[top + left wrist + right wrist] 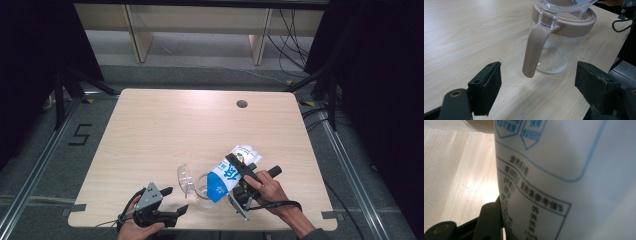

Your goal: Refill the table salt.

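Your left gripper (176, 200) is hovering spread and empty, just left of the clear pitcher (202, 189), whose beige handle (534, 50) is sitting between its jaws untouched. Nothing is steadying the pitcher, so a nudge could be sliding it across the surface (165, 130). Right of the pitcher, your right gripper (245, 172) is pinching the tilted salt bag (231, 172) over the rim; grains may be spilling past it.

A blue-and-white carton (231, 172) printed with blue characters, clamped in the right tool (243, 172), tilts spout-down over the mouth of a clear jug (202, 187). The jug, with a beige rim, beige handle and raised clear lid, stands upright just ahead of the open left tool (175, 200).
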Demonstrator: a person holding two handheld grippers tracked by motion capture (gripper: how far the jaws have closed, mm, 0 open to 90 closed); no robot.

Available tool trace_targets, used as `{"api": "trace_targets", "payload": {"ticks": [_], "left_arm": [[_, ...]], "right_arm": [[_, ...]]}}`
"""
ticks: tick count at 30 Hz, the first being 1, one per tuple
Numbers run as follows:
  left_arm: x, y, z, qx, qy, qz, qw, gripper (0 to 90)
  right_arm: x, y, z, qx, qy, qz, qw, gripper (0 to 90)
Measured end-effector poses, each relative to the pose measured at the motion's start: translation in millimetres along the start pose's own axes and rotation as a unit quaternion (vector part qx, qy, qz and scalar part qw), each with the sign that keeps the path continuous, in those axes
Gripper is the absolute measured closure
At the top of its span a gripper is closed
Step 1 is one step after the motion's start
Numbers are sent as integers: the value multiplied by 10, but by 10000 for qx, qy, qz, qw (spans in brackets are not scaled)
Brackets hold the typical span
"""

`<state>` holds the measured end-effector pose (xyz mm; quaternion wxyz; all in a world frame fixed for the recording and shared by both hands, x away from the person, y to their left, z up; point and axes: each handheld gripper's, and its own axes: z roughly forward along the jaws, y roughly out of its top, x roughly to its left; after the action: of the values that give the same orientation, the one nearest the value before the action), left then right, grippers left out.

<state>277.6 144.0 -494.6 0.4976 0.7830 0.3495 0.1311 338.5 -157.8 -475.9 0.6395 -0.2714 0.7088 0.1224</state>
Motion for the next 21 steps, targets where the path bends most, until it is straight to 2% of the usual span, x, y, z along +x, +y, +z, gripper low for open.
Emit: {"api": "trace_targets", "payload": {"ticks": [4,5,12,15,16,17,18,19,20,21], "left_arm": [[-1,0,1,3,-2,7,10000,210],[-9,-2,9,-26,-1,-53,10000,210],[0,-1,1,4,-1,-7,10000,210],[-16,-5,10,-25,4,-129,9999,210],[-8,-2,8,-28,-2,-55,10000,210],[1,-1,1,11,1,-7,10000,210],[1,-1,1,11,1,-7,10000,210],[-8,-5,4,7,13,-101,9999,210],[-4,-3,3,7,7,-66,10000,210],[1,-1,1,4,-4,0,10000,210]], "right_arm": [[-7,-2,-1,17,-15,-48,10000,502],[-7,-2,-1,21,-15,-53,10000,503],[-1,-7,3,24,-20,-40,10000,507],[-1,-5,2,23,-31,-51,10000,507],[-6,-3,1,0,-51,-88,9999,508],[23,-5,-5,62,-26,105,9999,508],[23,-5,-5,62,-26,105,9999,508],[-6,-2,1,-1,-50,-88,9999,509],[21,-5,-2,53,-23,94,9999,510],[22,-4,-3,59,-24,95,9999,510]]}}
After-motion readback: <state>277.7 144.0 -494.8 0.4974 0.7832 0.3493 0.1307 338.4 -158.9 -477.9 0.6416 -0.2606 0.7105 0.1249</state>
